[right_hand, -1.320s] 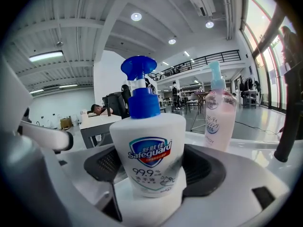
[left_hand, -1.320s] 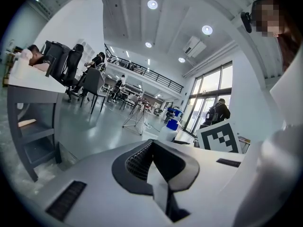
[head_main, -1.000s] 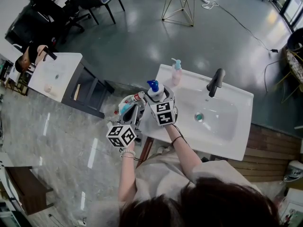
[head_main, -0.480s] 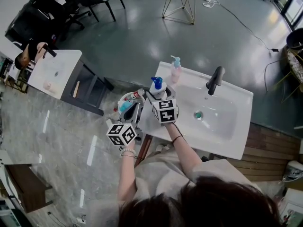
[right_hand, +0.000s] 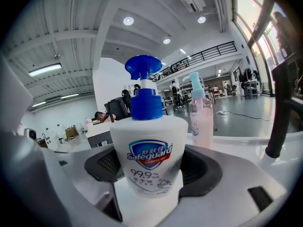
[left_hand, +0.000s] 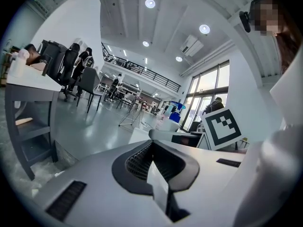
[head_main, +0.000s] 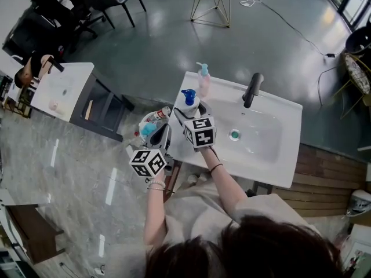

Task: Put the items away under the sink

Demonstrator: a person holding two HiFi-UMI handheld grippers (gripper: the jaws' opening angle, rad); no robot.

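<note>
My right gripper (head_main: pixel 191 113) is shut on a white soap bottle with a blue pump (head_main: pixel 189 99) and holds it upright over the left edge of the white sink (head_main: pixel 272 155). In the right gripper view the soap bottle (right_hand: pixel 149 150) fills the space between the jaws of the right gripper (right_hand: pixel 151 178). A pink bottle with a teal pump (head_main: pixel 203 80) stands just behind it on the sink top. My left gripper (head_main: pixel 163 136) hangs left of the sink over a round white basket (head_main: pixel 142 120) of toiletries. Its jaws are shut with nothing between them (left_hand: pixel 156 174).
A black faucet (head_main: pixel 250 90) rises at the back of the basin. A grey-and-white side cabinet (head_main: pixel 69 94) stands further left on the glossy floor. Chairs and a wire-frame stand (head_main: pixel 210 2) are far behind. The person's arms and head fill the lower view.
My right gripper has carried the soap bottle a little to the right, closer to the pink bottle. The left gripper has hardly moved.
</note>
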